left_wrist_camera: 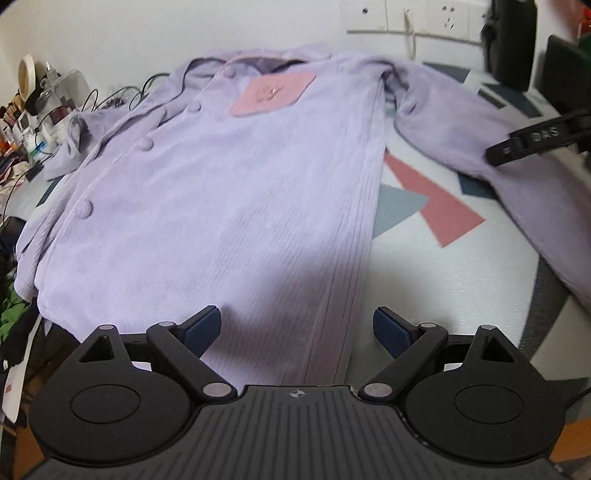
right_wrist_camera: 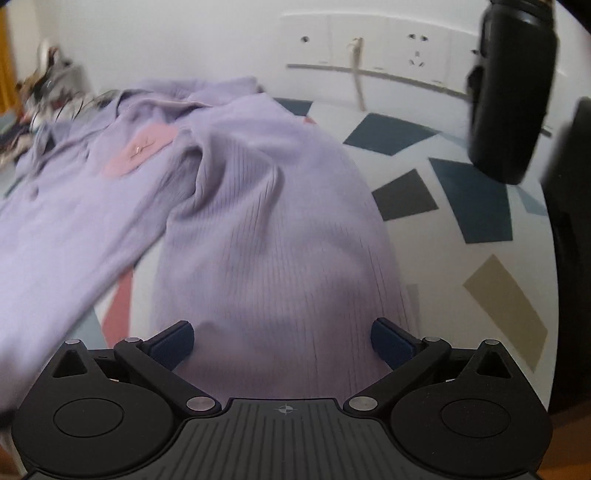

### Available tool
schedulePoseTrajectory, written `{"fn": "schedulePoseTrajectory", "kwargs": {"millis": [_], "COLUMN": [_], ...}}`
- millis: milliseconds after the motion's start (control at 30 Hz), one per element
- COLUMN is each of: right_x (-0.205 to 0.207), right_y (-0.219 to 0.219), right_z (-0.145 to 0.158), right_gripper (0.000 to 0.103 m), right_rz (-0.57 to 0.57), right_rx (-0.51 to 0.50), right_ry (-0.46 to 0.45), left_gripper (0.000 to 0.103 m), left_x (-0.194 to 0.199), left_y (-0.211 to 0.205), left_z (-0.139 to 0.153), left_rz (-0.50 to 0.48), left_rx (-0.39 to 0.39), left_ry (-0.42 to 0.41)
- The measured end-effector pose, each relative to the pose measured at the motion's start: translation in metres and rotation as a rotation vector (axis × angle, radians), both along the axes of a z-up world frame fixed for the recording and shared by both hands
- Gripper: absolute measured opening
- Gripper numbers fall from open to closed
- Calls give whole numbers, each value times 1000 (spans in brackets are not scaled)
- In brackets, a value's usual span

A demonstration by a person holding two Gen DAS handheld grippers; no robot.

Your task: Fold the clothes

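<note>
A lilac buttoned cardigan (left_wrist_camera: 207,206) with a pink chest pocket (left_wrist_camera: 271,94) lies flat, front up, on a patterned mat (left_wrist_camera: 443,280). My left gripper (left_wrist_camera: 297,330) is open and empty, its jaws wide apart over the cardigan's lower hem. The cardigan's right sleeve (right_wrist_camera: 273,240) stretches out toward the right wrist camera. My right gripper (right_wrist_camera: 282,341) is open and empty, its jaws either side of the sleeve's cuff end. In the left wrist view, a black finger of the right gripper (left_wrist_camera: 535,142) rests over that sleeve (left_wrist_camera: 498,147).
Wall sockets (left_wrist_camera: 410,16) and a hanging cable (right_wrist_camera: 356,70) are on the wall behind. A black bottle (right_wrist_camera: 511,92) stands at the back right. Cosmetics, cables and boxes (left_wrist_camera: 40,110) crowd the left edge of the table.
</note>
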State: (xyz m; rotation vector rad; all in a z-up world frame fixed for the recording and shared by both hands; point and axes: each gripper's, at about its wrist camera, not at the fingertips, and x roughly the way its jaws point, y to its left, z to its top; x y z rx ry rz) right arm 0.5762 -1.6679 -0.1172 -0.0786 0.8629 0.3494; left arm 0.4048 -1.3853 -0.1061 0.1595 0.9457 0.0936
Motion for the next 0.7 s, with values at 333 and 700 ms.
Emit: {"fn": "schedulePoseTrajectory", "kwargs": {"millis": [333,700], "right_x": [21,9], "right_y": [-108,-22], "right_z": [7,52], "right_gripper": [11,63], "right_rz": [-391,23], "right_rx": [159,106], "right_ry": [5,-205], "left_gripper": [92,76], "left_x": [-6,-25], "left_y": [-3,10], "left_z": [3,3], "left_rz": [22,60], "left_rx": [37,22], "left_ry": [15,24]}}
